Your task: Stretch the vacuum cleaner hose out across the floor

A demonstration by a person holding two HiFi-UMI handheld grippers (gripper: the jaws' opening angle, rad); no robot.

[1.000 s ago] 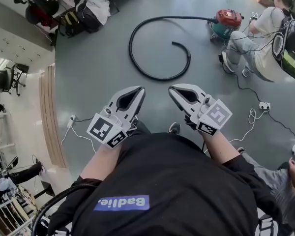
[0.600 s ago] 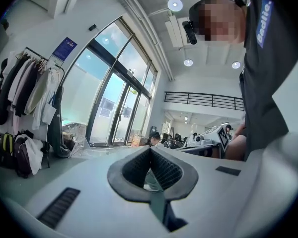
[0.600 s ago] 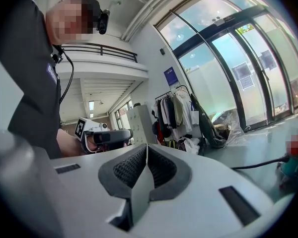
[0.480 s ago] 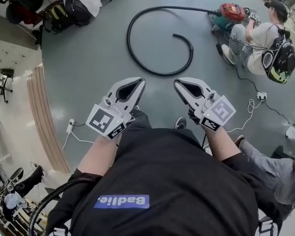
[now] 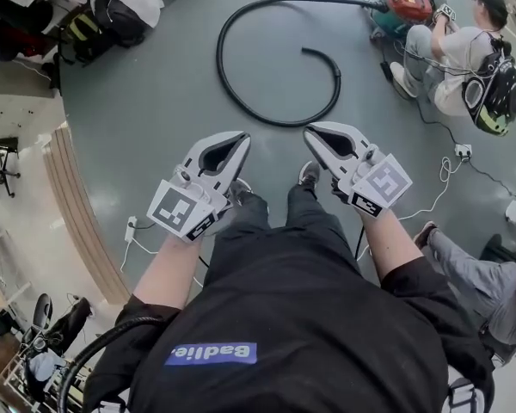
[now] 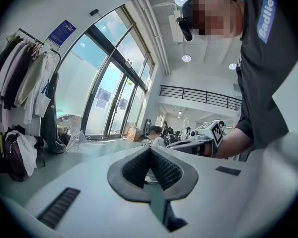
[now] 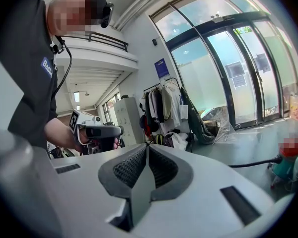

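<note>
The black vacuum hose (image 5: 219, 67) lies curled in a loose spiral on the grey floor, running from the red and teal vacuum cleaner (image 5: 408, 5) at the top right to a free end (image 5: 308, 51) inside the loop. Both grippers hang in the air well short of it. My left gripper (image 5: 241, 138) and my right gripper (image 5: 314, 131) are both shut and hold nothing. In the right gripper view the shut jaws (image 7: 146, 148) point past a stretch of hose (image 7: 253, 163). The left gripper view shows shut jaws (image 6: 150, 150) and the other gripper (image 6: 208, 138) beyond.
A person (image 5: 464, 54) sits on the floor beside the vacuum cleaner. Bags and clothes (image 5: 112, 7) are piled at the top left. A power strip (image 5: 462, 151) with white cable lies right, a plug (image 5: 131, 228) left. Another person's leg (image 5: 482, 274) is at the right.
The view has slid forward over the floor, and my leg and shoe now show between the grippers. Both grippers stay shut and empty. The hose has not moved.
</note>
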